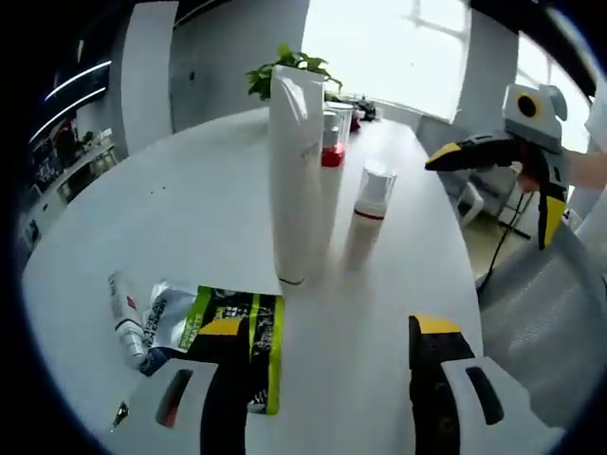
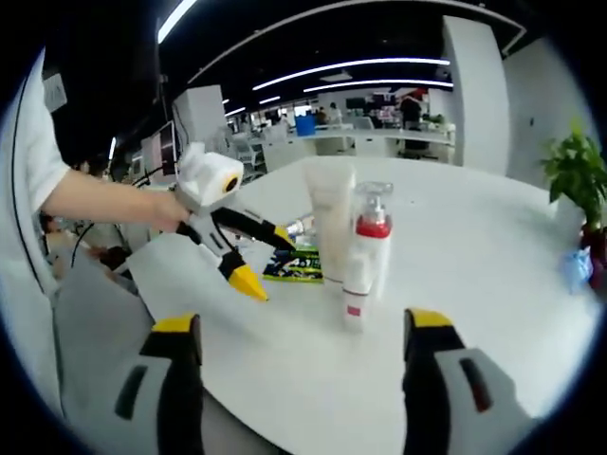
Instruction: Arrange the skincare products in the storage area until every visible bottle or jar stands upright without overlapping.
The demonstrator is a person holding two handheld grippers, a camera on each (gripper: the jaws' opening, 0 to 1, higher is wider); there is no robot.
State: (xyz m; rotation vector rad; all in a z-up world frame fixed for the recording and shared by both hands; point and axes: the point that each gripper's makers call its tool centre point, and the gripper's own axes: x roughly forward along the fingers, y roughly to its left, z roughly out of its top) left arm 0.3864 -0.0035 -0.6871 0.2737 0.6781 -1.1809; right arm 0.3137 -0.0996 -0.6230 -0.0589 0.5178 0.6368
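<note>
Both claws gaping, L gripper (image 1: 332, 379) & R gripper (image 2: 303, 379) holding nothing, w/ tall white tube (image 1: 294, 180) upright beside pump bottles (image 1: 370, 204) on white table (image 1: 190, 199).

white tall tube (image 1: 294, 180), red-banded pump bottle (image 2: 372, 242), green-black sachet (image 1: 237, 327)

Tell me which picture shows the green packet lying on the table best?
The left gripper view: the green packet lies flat close to the camera, near the left gripper, partly behind one jaw. In the right gripper view the packet looks small, mostly hidden behind the other gripper and the tall white tube.
</note>
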